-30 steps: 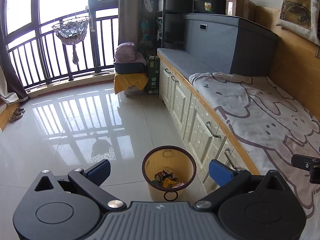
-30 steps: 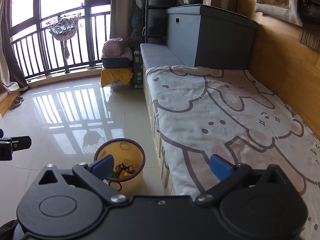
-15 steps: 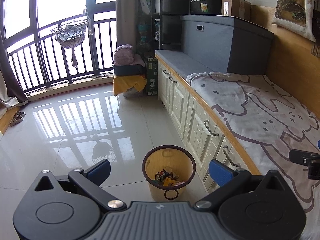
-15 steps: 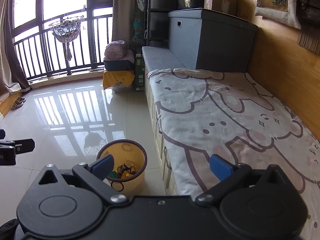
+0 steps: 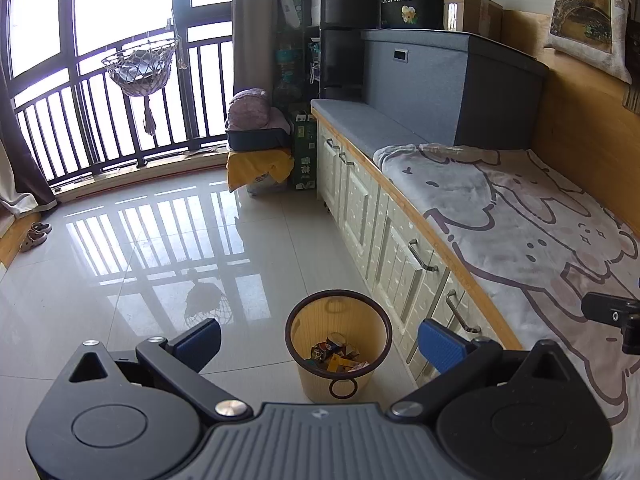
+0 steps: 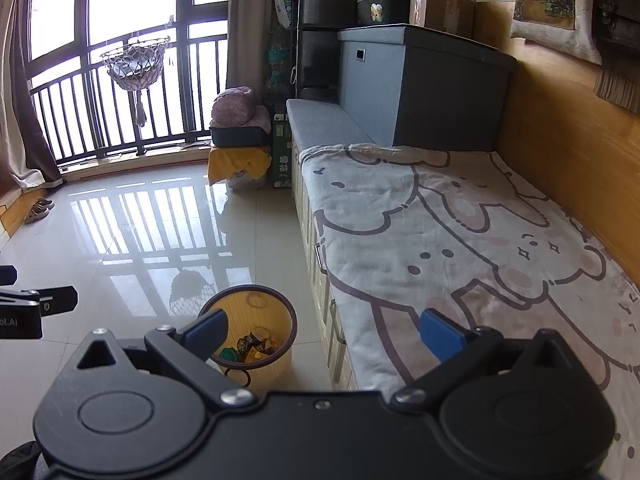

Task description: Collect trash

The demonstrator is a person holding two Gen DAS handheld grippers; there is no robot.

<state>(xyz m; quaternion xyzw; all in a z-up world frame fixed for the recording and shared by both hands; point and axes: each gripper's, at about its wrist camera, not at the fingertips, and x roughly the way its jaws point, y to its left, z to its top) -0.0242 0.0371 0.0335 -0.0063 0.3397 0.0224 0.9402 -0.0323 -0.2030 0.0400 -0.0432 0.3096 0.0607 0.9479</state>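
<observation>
A yellow waste bin (image 5: 316, 332) with a dark rim stands on the tiled floor beside the bench drawers. It holds several scraps of trash (image 5: 338, 356). It also shows in the right wrist view (image 6: 276, 320), with trash (image 6: 250, 346) inside. My left gripper (image 5: 320, 340) is open and empty, held above and just in front of the bin. My right gripper (image 6: 324, 330) is open and empty, above the bench edge to the right of the bin. The right gripper's tip (image 5: 610, 314) shows at the right edge of the left wrist view.
A long bench with a cartoon blanket (image 6: 460, 240) and white drawers (image 5: 400, 256) runs along the right. A grey storage box (image 5: 448, 84) stands at its far end. A yellow-draped stool with bags (image 5: 258, 156) stands by the balcony railing (image 5: 100, 120). Slippers (image 5: 36, 236) lie far left.
Both grippers have drawn back and risen slightly, so the bin sits a little farther off in both views. Both stay open and empty.
</observation>
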